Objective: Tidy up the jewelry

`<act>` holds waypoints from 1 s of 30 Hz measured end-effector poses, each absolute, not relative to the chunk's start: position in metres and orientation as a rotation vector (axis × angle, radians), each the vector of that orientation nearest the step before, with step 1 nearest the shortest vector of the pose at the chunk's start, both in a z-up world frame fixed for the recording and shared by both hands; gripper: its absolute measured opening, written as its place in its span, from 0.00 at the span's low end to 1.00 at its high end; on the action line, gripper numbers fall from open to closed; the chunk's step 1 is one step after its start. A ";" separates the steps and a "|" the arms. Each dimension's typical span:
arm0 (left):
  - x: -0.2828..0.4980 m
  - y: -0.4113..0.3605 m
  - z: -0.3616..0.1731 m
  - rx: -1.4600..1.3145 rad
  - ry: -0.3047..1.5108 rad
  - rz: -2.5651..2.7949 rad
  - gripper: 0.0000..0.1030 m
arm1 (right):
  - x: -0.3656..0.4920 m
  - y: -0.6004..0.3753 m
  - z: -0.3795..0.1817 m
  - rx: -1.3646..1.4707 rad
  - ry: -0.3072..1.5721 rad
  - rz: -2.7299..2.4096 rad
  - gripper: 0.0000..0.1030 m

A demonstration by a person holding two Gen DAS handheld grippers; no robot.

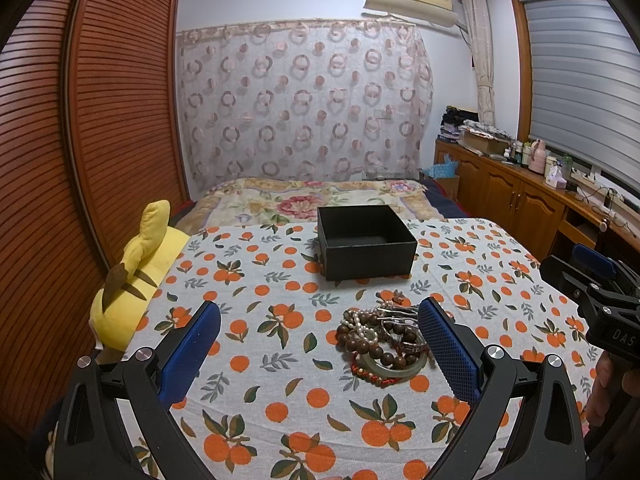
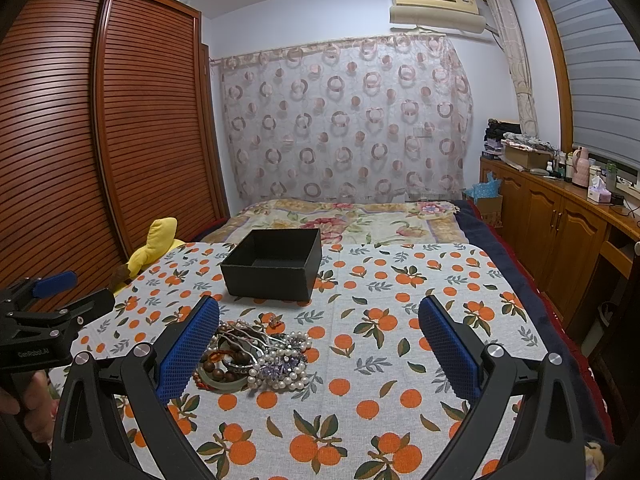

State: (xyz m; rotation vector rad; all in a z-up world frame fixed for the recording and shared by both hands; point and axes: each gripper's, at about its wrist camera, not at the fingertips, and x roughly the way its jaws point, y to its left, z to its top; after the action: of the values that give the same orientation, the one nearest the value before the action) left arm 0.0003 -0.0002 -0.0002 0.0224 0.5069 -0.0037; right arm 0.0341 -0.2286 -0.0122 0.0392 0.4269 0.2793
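Two markings: "DAS", "GenRobot.AI".

Left gripper point(image 1: 320, 344) and right gripper point(image 2: 320, 344): each has two black, curved plastic arms with cut-out slots, joined by silver round-headed pivot screws and ending in blue fingers point(image 1: 448, 352) with a fine gridded, mesh-like pad texture. Seen from the side in the opposite view, each body is a black angular linkage studded with small silver screws; the right unit carries pale lettering reading "DAS", the left "GenRobot.AI". A bare hand point(image 1: 608, 392) wraps each black handle; no sleeve shows.
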 end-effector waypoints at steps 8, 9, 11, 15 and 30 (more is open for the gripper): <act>0.001 -0.001 -0.001 0.020 0.515 -0.006 0.93 | 0.034 -0.228 -0.012 0.039 0.432 0.280 0.98; 0.002 -0.001 -0.002 0.019 0.519 -0.008 0.93 | 0.034 -0.228 -0.012 0.039 0.434 0.280 0.98; 0.003 0.002 -0.005 0.017 0.531 -0.011 0.93 | 0.036 -0.229 -0.016 0.038 0.439 0.284 0.98; 0.011 0.003 -0.021 0.010 0.563 -0.022 0.93 | 0.040 -0.231 -0.025 0.035 0.457 0.297 0.98; 0.025 0.011 -0.050 -0.011 0.648 -0.085 0.93 | 0.061 -0.217 -0.059 0.006 0.610 0.427 0.67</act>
State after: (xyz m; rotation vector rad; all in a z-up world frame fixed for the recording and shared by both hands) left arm 0.0251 0.0114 -0.0496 -0.0112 0.6478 -0.0851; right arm 0.0614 -0.2170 -0.0595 0.0058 0.6096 0.4270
